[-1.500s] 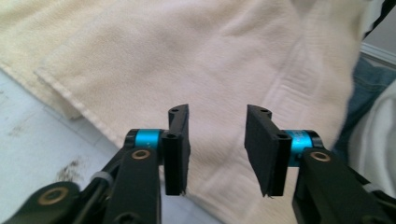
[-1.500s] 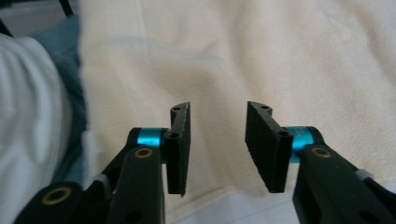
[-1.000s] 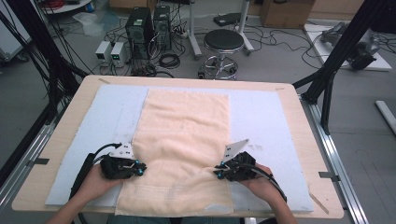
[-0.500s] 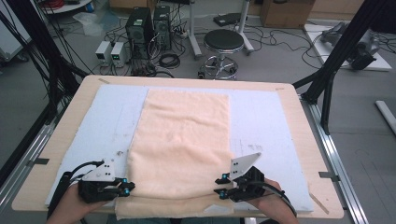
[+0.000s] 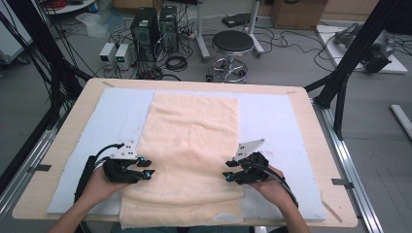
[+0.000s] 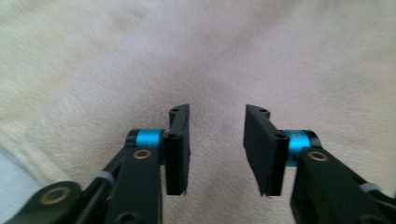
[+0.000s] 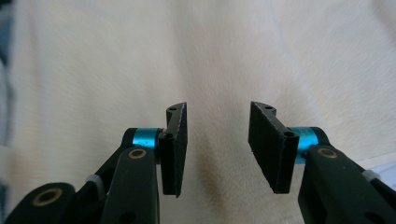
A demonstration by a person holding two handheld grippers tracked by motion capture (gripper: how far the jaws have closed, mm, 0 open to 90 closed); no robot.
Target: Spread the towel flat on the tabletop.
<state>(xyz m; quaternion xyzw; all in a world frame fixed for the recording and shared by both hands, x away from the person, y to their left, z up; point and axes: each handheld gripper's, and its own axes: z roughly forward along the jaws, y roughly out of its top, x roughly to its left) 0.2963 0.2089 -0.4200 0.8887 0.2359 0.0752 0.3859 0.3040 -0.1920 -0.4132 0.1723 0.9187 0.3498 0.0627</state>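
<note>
Lying flat along the middle of the tabletop (image 5: pixel 58 160), a cream towel (image 5: pixel 192 145) runs from the near edge, where its hem hangs slightly over, toward the far side, resting on a pale blue mat (image 5: pixel 277 121) that covers most of the wooden surface. Near end of the towel: a shallow fold or ridge crosses it from side to side, just in front of the two tools. Left hand-held gripper (image 5: pixel 145 169): held in the person's left hand (image 5: pixel 99 184), placed at the towel's left edge and pointing inward over the cloth; its jaws have just been opening and stand apart, nothing between them, with towel pile behind the gap in the left gripper view (image 6: pixel 217 149). Right hand-held gripper (image 5: pixel 229 171): held in the right hand (image 5: pixel 272 187), placed at the towel's right edge and pointing inward, opposite the left one; its jaws have likewise just been opening and stand apart with nothing between them, cloth showing beyond them in the right gripper view (image 7: pixel 217 149). Each tool carries a grey three-cornered plate on top and a black cable trailing back along the forearm. Beyond the tabletop, on the floor: a round black stool (image 5: pixel 233 43), computer towers (image 5: pixel 155 24) and loose cables.
</note>
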